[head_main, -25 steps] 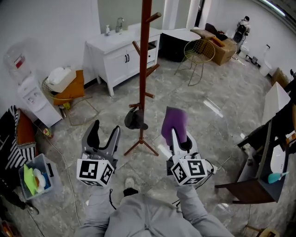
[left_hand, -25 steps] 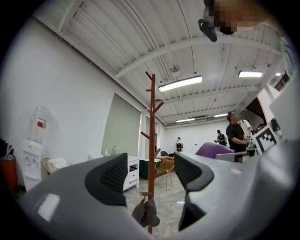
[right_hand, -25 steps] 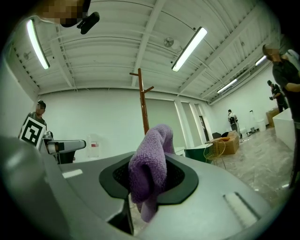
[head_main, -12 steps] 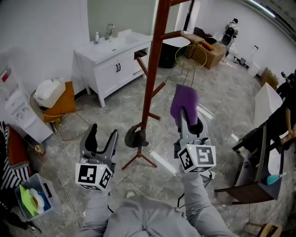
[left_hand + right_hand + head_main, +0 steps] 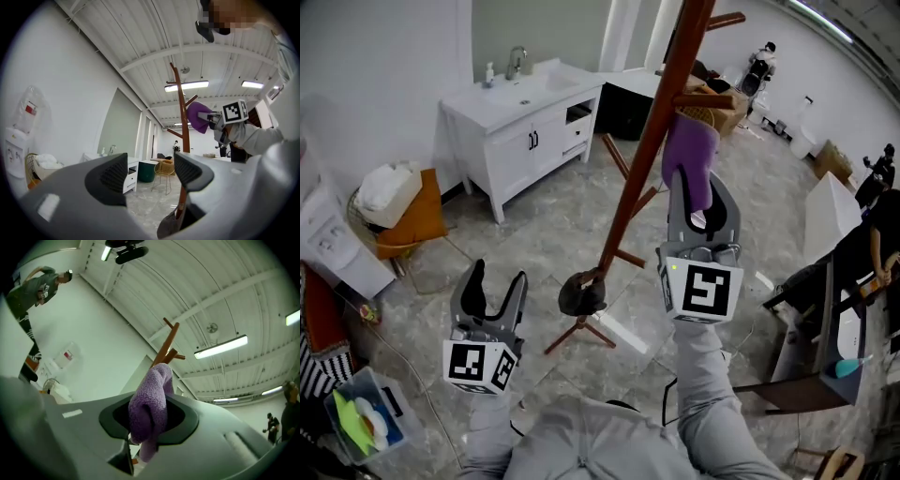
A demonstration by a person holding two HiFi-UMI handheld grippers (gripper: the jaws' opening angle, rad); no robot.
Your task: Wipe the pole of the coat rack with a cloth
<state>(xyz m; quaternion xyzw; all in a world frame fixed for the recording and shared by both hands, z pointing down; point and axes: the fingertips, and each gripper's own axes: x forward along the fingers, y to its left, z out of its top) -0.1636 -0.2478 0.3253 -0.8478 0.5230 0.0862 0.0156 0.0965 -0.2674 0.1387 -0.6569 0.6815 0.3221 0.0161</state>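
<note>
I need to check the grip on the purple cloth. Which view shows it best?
Right gripper view: the purple cloth is close, clamped in the right gripper. Head view shows it beside the pole; left gripper view, small and distant.

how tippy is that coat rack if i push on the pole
Probably tippy: the coat rack is a tall pole on short splayed feet, and the purple cloth is high up beside it. The wood looks stiff, so it would likely lean whole, not bend.

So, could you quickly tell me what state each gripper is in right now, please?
Left gripper: open, nothing between its jaws.
Right gripper: shut on the purple cloth.
</note>
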